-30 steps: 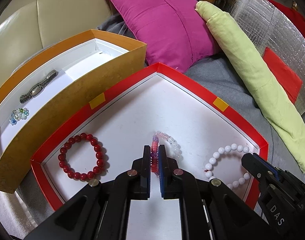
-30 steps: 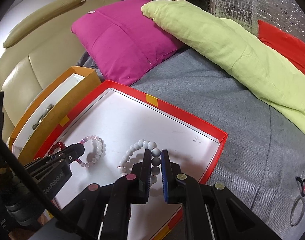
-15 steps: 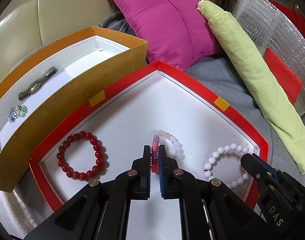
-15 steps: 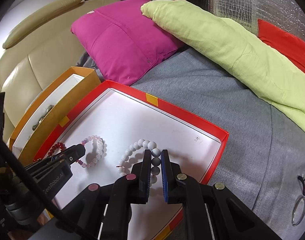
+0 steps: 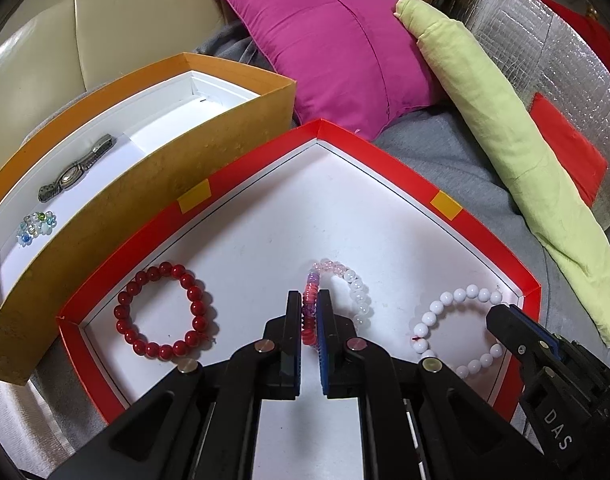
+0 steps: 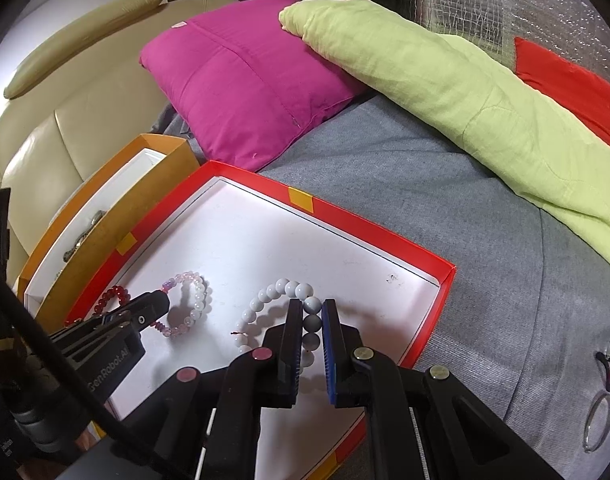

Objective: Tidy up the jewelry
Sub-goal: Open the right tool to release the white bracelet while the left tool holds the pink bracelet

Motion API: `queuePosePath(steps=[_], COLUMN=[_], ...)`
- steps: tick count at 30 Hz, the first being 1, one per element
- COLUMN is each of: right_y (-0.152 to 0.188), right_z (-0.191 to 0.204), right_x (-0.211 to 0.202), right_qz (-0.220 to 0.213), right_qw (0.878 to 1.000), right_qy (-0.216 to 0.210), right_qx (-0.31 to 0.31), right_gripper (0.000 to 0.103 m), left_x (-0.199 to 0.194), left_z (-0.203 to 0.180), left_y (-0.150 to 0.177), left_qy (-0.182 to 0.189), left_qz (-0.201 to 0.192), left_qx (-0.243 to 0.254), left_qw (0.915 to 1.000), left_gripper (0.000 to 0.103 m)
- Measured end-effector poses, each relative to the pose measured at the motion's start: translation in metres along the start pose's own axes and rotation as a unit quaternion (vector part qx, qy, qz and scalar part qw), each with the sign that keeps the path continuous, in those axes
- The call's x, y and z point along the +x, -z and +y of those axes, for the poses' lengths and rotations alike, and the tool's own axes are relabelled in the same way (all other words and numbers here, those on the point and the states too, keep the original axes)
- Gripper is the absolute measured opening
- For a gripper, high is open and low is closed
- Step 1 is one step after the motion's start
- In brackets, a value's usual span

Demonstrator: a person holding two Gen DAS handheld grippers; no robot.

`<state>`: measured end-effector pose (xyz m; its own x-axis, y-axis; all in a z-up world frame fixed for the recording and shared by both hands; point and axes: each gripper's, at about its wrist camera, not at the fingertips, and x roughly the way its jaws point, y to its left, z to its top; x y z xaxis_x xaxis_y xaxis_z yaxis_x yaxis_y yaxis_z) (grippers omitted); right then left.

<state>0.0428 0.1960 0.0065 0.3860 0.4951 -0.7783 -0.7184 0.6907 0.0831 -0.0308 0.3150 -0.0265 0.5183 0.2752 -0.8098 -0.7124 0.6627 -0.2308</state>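
We had both tongs clamped, the left (image 5: 309, 304) on the pink bracelet (image 5: 345, 280), the right (image 6: 308, 312) on the white bracelet (image 6: 273, 296), and judged either elastic might slip out if lifted.

Left gripper (image 5: 309, 312) points steeply down, its jaws pinched on a strand of a pink bracelet (image 5: 345, 288), which stands between the fingers (image 5: 291, 332). Right gripper (image 6: 311, 320) points down at a like slant just beside it, jaws clamped on the white bracelet (image 6: 281, 292), beads showing between its pads (image 6: 329, 332)
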Motion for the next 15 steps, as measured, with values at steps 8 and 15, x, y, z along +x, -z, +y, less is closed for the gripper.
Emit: queuePosePath(steps=[8,15], right_y=[-0.0001,-0.001], right_z=[-0.0002,-0.0005], right_x=[0.0005,-0.0016], right_qz=[0.002,0.002], right_qw=[1.0,1.0], right_qy=[0.002,0.005], right_qx=[-0.003,-0.005], right_gripper=[0.01,0.01], left_x=[0.0031,0.0029], left_z=[0.0024,0.0043], left_y=[0.0009,0.0011], left_qy=[-0.004,-0.006], left_qz=[0.006,0.005], left_qx=[-0.005,-0.006], left_qw=[1.0,1.0], left_gripper=[0.007,0.007])
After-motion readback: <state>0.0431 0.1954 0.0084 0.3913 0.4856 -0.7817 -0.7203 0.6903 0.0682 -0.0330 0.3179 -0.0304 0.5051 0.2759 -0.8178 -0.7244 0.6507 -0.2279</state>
